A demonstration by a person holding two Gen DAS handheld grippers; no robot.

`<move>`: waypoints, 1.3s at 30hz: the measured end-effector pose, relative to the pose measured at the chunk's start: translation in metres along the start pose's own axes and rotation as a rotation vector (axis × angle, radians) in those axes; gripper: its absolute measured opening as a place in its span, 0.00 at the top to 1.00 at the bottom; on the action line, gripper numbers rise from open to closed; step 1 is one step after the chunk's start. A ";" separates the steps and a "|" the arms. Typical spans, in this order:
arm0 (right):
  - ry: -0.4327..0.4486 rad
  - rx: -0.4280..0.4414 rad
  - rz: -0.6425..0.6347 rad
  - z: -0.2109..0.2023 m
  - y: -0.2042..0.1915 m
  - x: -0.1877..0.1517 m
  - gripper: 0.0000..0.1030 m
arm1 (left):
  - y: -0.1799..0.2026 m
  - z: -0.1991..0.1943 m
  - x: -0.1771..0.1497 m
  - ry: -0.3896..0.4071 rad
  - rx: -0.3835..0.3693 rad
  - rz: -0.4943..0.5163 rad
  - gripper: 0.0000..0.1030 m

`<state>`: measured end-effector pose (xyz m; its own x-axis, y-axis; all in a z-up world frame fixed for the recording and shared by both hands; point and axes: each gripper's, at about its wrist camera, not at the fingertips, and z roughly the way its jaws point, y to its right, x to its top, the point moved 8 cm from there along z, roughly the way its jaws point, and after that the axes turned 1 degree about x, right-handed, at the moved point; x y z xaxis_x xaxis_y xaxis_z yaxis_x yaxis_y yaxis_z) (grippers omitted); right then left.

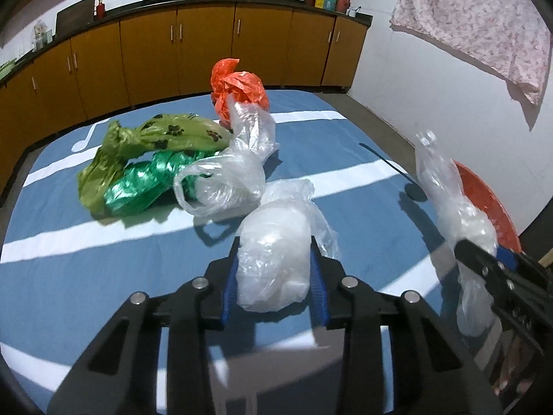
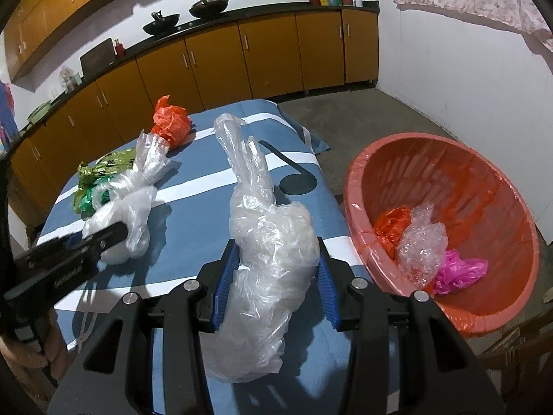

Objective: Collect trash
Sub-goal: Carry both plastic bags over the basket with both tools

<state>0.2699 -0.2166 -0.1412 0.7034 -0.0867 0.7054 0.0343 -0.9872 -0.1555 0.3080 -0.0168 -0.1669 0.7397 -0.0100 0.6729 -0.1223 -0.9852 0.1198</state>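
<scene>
On the blue striped bed (image 1: pixel 103 276) in the kitchen, each gripper, left (image 1: pixel 274 269) and right (image 2: pixel 276 273), squeezed a clear bag (image 1: pixel 273 242) near the right edge; best to lift slowly over the red basket (image 2: pixel 501 186).

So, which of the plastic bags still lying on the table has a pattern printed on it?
The olive-green bag at the far left of the pile: it carries black paw prints. The shiny green bag, orange bag and clear bags are plain.
</scene>
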 end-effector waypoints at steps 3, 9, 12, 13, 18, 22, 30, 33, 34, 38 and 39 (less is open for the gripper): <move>0.010 0.003 0.010 -0.008 0.001 0.000 0.57 | 0.001 -0.014 -0.007 0.010 -0.010 0.005 0.66; 0.037 -0.007 0.023 -0.025 0.010 0.001 0.57 | 0.007 -0.042 -0.015 0.030 -0.046 -0.001 0.67; 0.054 -0.019 0.031 -0.034 0.016 0.002 0.57 | 0.013 -0.052 -0.012 0.048 -0.058 0.007 0.67; 0.059 -0.023 0.035 -0.037 0.018 0.003 0.57 | 0.015 -0.054 -0.011 0.053 -0.059 0.010 0.67; 0.095 -0.056 0.056 -0.053 0.036 0.009 0.57 | 0.033 -0.071 0.005 0.102 -0.086 0.016 0.67; 0.123 -0.087 0.064 -0.065 0.049 0.013 0.57 | 0.050 -0.081 0.015 0.132 -0.110 0.031 0.67; 0.167 -0.137 0.079 -0.081 0.069 0.018 0.57 | 0.079 -0.097 0.027 0.174 -0.145 0.067 0.67; 0.174 -0.148 0.088 -0.084 0.075 0.019 0.57 | 0.086 -0.100 0.030 0.184 -0.153 0.071 0.67; 0.176 -0.150 0.092 -0.084 0.076 0.019 0.57 | 0.089 -0.101 0.031 0.186 -0.157 0.073 0.67; 0.182 -0.161 0.105 -0.085 0.083 0.019 0.57 | 0.098 -0.102 0.033 0.192 -0.168 0.082 0.67; 0.184 -0.163 0.107 -0.085 0.084 0.020 0.57 | 0.099 -0.101 0.033 0.193 -0.171 0.085 0.67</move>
<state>0.2263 -0.3128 -0.0813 0.5558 -0.1998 0.8069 -0.1588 -0.9783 -0.1329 0.2533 -0.0975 -0.0586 0.5841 -0.0421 0.8106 -0.3001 -0.9391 0.1674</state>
